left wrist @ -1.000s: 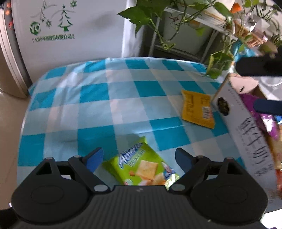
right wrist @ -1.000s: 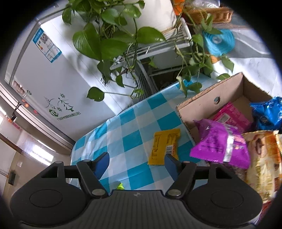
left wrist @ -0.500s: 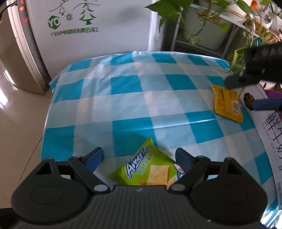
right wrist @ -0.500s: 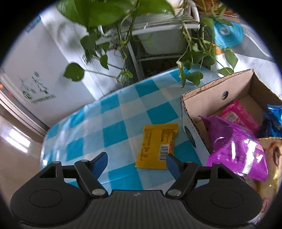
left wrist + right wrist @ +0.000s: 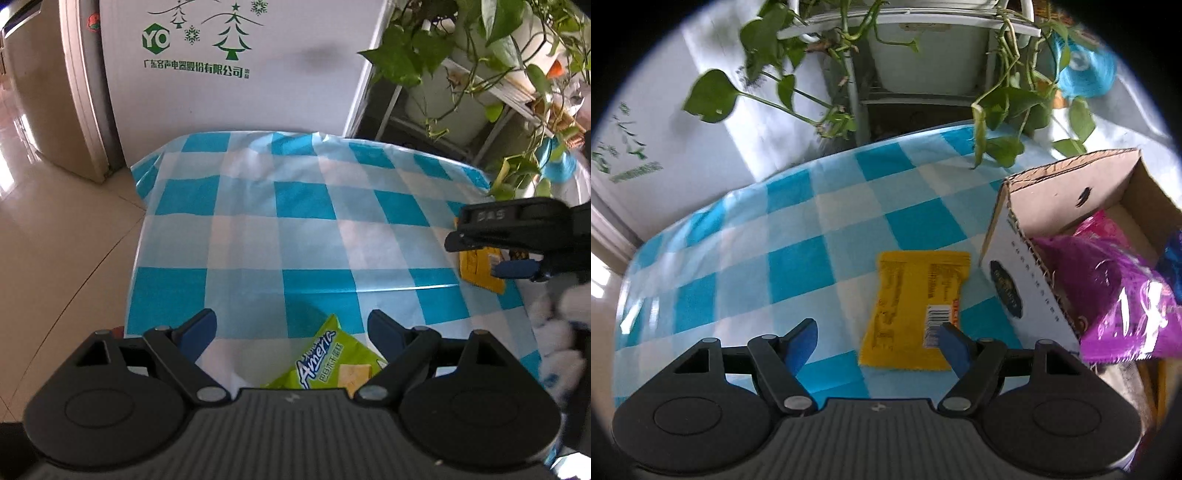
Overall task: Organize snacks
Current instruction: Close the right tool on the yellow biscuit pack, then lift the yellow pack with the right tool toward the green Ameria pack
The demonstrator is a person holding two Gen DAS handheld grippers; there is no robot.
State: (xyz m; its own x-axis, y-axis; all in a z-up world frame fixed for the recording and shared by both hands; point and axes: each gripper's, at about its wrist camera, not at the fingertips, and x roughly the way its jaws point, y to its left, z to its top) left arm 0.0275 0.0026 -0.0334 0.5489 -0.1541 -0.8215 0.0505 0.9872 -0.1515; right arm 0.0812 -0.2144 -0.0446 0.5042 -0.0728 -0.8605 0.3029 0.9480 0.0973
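The left tongs (image 5: 291,328) stand wide and empty above a green cracker packet (image 5: 325,363) lying flat at the near edge of the checked surface (image 5: 240,236). The right tongs (image 5: 877,338) are likewise spread, gripping nothing, poised over a yellow snack packet (image 5: 912,306) that lies flat just beside a cardboard box (image 5: 1019,280). One blue tip overlaps the packet's barcode end; contact cannot be judged. Inside the box sit a purple bag (image 5: 1115,295) and other wrapped snacks. Leafy potted plants (image 5: 1001,110) on a metal rack stand behind the surface, next to a white appliance (image 5: 236,74).
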